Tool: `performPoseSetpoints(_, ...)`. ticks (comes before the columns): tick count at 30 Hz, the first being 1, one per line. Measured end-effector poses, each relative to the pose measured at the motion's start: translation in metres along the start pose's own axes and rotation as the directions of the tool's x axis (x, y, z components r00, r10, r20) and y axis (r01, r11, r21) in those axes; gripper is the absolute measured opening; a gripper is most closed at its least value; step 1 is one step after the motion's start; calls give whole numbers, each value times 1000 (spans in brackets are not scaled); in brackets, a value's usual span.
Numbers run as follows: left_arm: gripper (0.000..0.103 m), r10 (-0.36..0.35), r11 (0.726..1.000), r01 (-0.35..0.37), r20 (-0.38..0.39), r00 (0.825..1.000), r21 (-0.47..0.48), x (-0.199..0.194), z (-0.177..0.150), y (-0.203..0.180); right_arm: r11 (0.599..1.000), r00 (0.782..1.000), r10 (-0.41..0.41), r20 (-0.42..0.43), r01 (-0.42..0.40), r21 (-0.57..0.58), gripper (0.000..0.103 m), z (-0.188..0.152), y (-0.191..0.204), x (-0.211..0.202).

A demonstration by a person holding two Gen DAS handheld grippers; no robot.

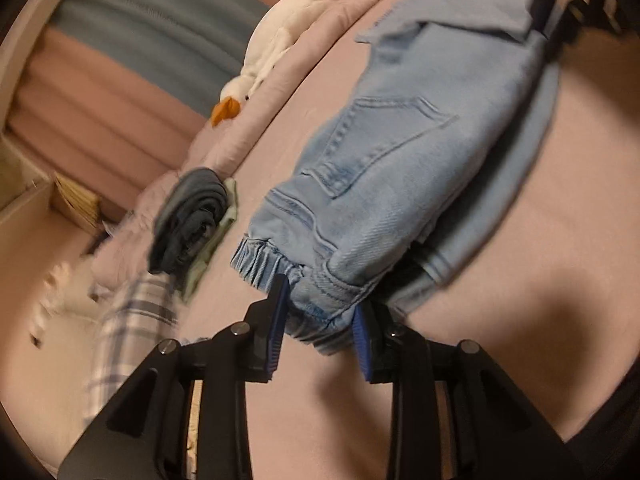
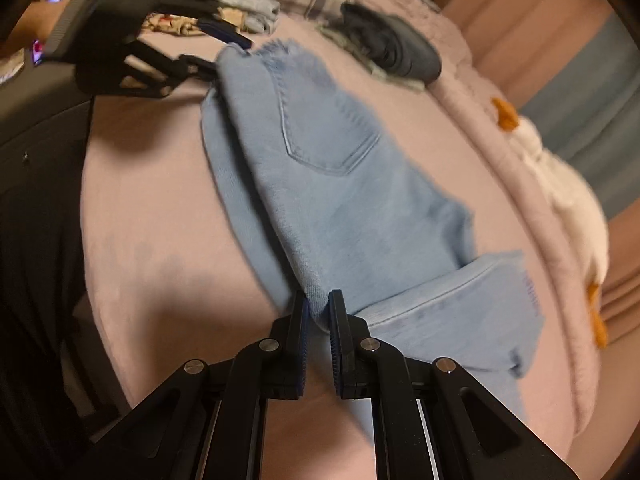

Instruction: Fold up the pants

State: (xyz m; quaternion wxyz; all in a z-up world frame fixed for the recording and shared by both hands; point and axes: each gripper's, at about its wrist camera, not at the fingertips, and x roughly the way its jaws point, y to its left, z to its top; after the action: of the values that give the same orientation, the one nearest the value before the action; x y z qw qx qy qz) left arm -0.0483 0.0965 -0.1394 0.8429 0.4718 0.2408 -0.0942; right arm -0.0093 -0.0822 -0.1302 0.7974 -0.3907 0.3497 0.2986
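Light blue denim pants (image 1: pixel 420 152) lie folded lengthwise on the pink bed sheet (image 1: pixel 540 240), back pocket up. My left gripper (image 1: pixel 320 300) sits at the gathered elastic end, and the bunched denim fills the gap between its blue pads. The right wrist view shows that same left gripper (image 2: pixel 230 56) at the far end of the pants (image 2: pixel 340 184). My right gripper (image 2: pixel 318 300) is shut on the folded edge at the opposite end, with a thin ridge of denim pinched between its pads. In the left wrist view the right gripper (image 1: pixel 540 16) is partly cut off at the top right.
A white goose plush (image 1: pixel 276 40) lies along the pink quilted bed edge. A dark rolled garment (image 1: pixel 192 220) and a plaid cloth (image 1: pixel 128 320) lie beside the pants. A person's dark clothing (image 2: pixel 36 240) fills the near left side.
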Motion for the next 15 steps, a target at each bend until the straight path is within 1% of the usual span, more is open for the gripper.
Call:
performPoseSetpoints(1,31,10,1000,-10,5,1000,5,0,-1,-2,1000,1000,4,-1,-4,7,10,-1,0,5)
performPoseSetpoints(3,32,-7,999,7,-10,1000,-34,2,0,3,1000,1000,13,-4,-13,22,10,-2,0,11)
performPoseSetpoints(5,40,-34,996,31,-34,999,-87,2,2,13,997,999,32,-3,-31,66,10,-2,-3,13)
performPoseSetpoints(6,50,-50,991,43,-53,997,-126,0,2,20,995,999,44,-6,-43,87,12,-1,-7,12)
performPoseSetpoints(7,64,-69,983,56,-70,995,-176,-3,0,27,991,998,67,-10,-66,117,15,-2,-12,9)
performPoseSetpoints(8,72,-107,968,85,-79,991,-237,-6,-3,37,980,993,113,-12,-110,165,27,-3,-19,3)
performPoseSetpoints(9,79,-150,942,123,-64,987,-312,-13,-8,47,964,986,165,1,-161,213,45,-5,-27,-3)
performPoseSetpoints(11,79,-183,897,156,-26,983,-413,-26,-13,63,913,967,247,65,-254,318,61,-14,-46,-21)
performPoseSetpoints(13,79,-212,843,184,3,977,-505,-32,-12,77,852,953,264,145,-301,428,61,-27,-74,-38)
performPoseSetpoints(14,79,-235,813,208,21,972,-543,-33,-9,82,827,953,257,161,-304,472,61,-31,-86,-40)
performPoseSetpoints(15,79,-258,778,237,48,965,-582,-32,-2,86,789,954,242,178,-301,536,61,-37,-102,-42)
